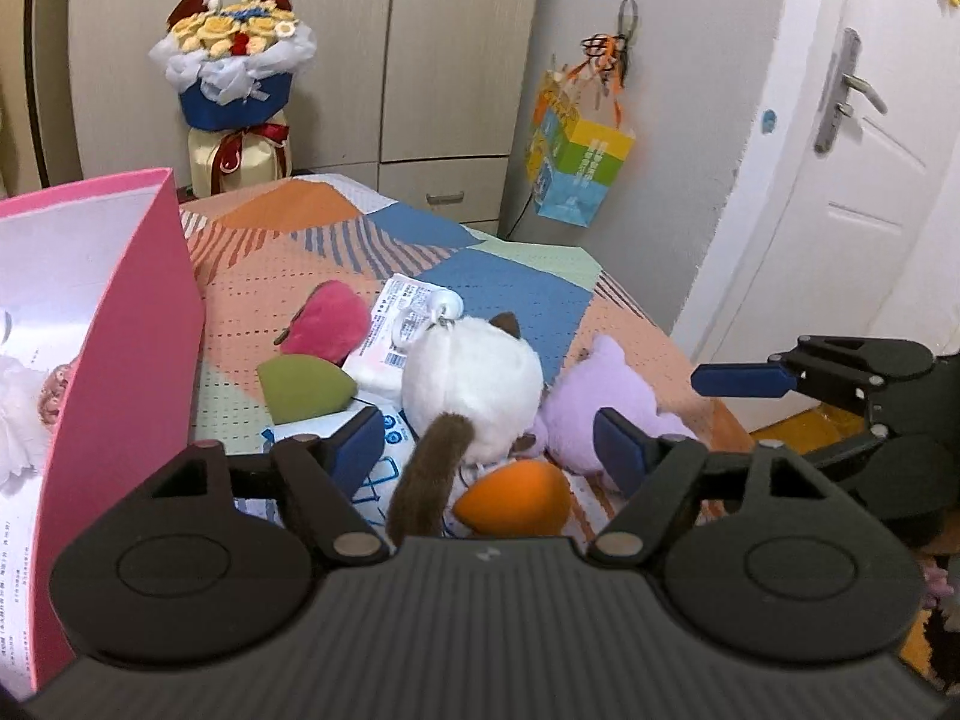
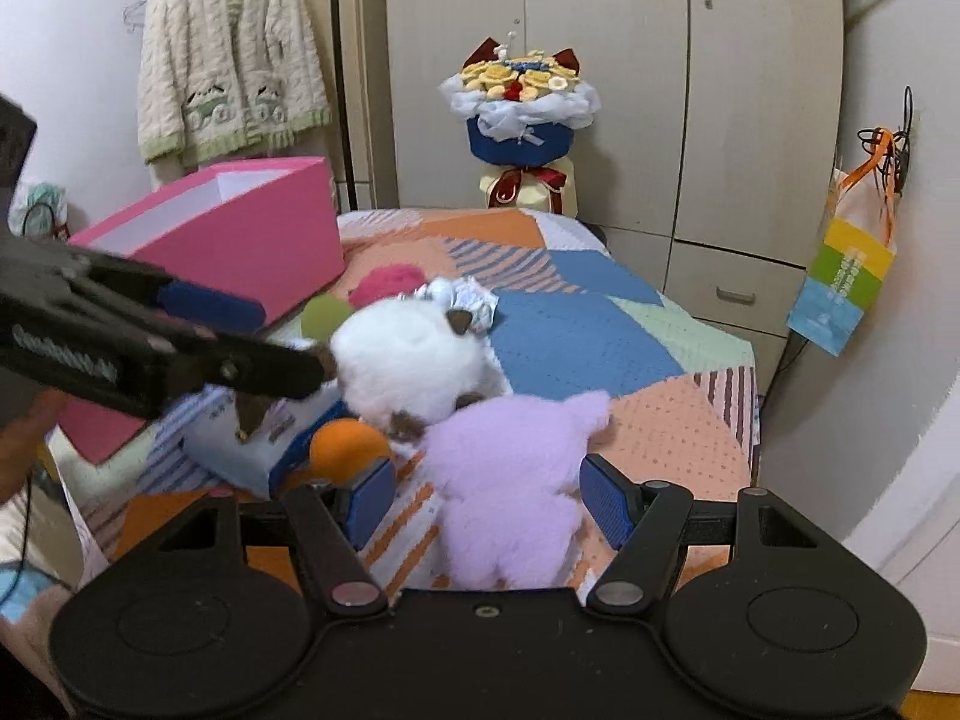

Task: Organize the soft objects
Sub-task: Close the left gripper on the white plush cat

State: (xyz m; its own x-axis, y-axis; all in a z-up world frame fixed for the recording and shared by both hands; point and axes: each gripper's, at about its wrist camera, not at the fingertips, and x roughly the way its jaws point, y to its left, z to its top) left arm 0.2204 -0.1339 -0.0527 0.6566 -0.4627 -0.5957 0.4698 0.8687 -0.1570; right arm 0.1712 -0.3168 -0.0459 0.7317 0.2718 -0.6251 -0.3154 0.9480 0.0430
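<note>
Plush throughout: white cat toy (image 1: 474, 387) is straddled, not pinched, by spread left gripper (image 1: 489, 450); lilac toy (image 2: 510, 480) likewise by right gripper (image 2: 486, 501) (light, squashy; bodies are best squeezed)

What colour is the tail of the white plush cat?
Brown; the tail shows best in the left wrist view.

Both views are lit pretty evenly by soft indoor light, with no harsh shadows cast. Straight lines get bent hard toward the edges, and dark corners are left by the fisheye. In the right wrist view, the white plush cat (image 2: 414, 360) is smeared by blur.
</note>
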